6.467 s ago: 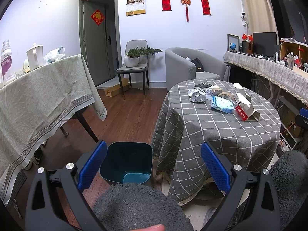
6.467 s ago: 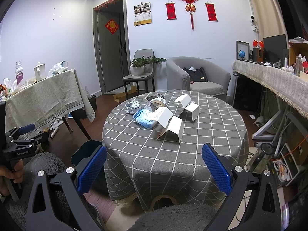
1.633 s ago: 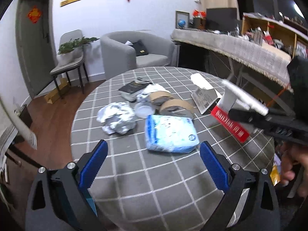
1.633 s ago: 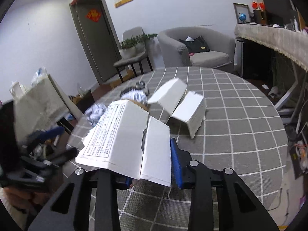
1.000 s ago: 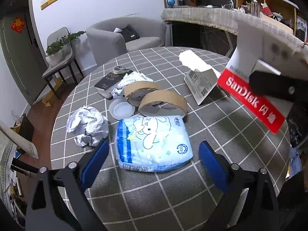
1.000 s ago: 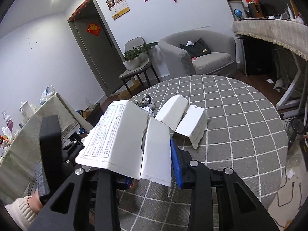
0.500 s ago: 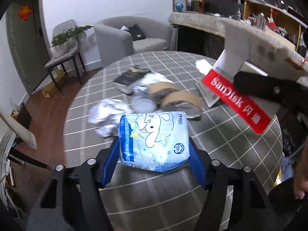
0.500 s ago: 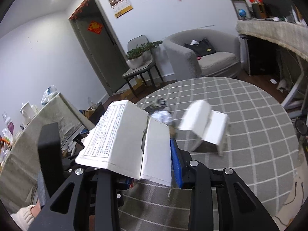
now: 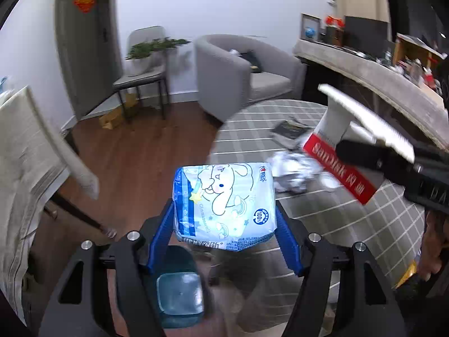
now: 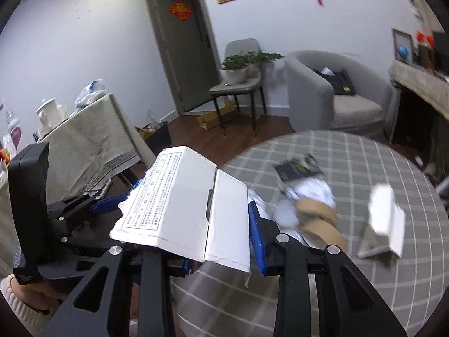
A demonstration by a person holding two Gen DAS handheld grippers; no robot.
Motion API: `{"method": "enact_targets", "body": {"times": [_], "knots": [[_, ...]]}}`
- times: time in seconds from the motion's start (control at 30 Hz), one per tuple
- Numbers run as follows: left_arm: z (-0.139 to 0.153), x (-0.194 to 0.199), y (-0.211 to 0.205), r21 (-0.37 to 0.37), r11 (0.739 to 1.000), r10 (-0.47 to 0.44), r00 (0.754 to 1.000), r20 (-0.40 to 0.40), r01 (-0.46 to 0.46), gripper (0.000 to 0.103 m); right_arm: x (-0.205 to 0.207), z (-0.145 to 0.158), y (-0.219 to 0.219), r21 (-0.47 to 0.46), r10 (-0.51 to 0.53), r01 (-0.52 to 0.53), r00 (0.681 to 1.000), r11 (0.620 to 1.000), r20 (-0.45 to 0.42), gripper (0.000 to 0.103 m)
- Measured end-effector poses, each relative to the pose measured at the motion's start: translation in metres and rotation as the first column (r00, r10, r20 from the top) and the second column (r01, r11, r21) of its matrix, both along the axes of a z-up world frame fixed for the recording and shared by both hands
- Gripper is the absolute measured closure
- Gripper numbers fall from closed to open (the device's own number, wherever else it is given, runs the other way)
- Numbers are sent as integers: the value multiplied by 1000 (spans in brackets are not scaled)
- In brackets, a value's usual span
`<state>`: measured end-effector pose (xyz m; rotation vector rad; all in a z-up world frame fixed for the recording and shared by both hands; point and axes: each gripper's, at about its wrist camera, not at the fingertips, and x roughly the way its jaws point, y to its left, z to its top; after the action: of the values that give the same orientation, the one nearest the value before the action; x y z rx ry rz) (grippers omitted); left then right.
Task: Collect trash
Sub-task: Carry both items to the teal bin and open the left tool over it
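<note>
The left gripper has just closed its jaws on the blue tissue pack, which one second ago was lying on the counter between wide-open jaws. Now the blue pads press on both sides of the pack and it is lifted off the checked cloth. Below the jaws, a little to the left, the teal trash bin has come into view on the floor, so the hand has swung away from the counter towards it.

The right gripper keeps its jaws nearly closed on the torn white SanDisk box, as before.

I judge that both pieces are now on the way to the bin. Beyond the jaws, the crumpled foil ball, the tape rolls and the other white box still wait on the counter.
</note>
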<state>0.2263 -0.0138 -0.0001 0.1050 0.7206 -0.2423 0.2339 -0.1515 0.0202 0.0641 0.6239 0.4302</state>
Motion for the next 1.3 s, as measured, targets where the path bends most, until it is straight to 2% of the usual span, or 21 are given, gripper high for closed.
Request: {"method": "enact_targets", "body": {"times": [0.23,0.47,0.7,0.93,1.07,1.3], "knots": [[-5,-3,52,-5,995,104,995,-3,-104,33,25,12,66,4,116,-116,993,993,8,69],[-26,-2,92,-4,985,171,984,-54,-171,33,37,-7,123,-36,192,-193,981,981,-27,69],[-56,2,126,-23,975,214,966,-145,-219,33,41,-23,155,-29,233,-236,970,971,-69,69],[-103,10,155,-15,961,262,931,-254,-274,33,47,-41,183,-34,251,-257,961,966,-118,69],[-122,14,162,1,959,270,918,-291,-282,33,52,-54,198,-28,258,-266,953,964,-160,69],[-164,20,176,1,957,265,874,-407,-290,32,62,-94,218,-35,257,-274,934,961,-247,69]]}}
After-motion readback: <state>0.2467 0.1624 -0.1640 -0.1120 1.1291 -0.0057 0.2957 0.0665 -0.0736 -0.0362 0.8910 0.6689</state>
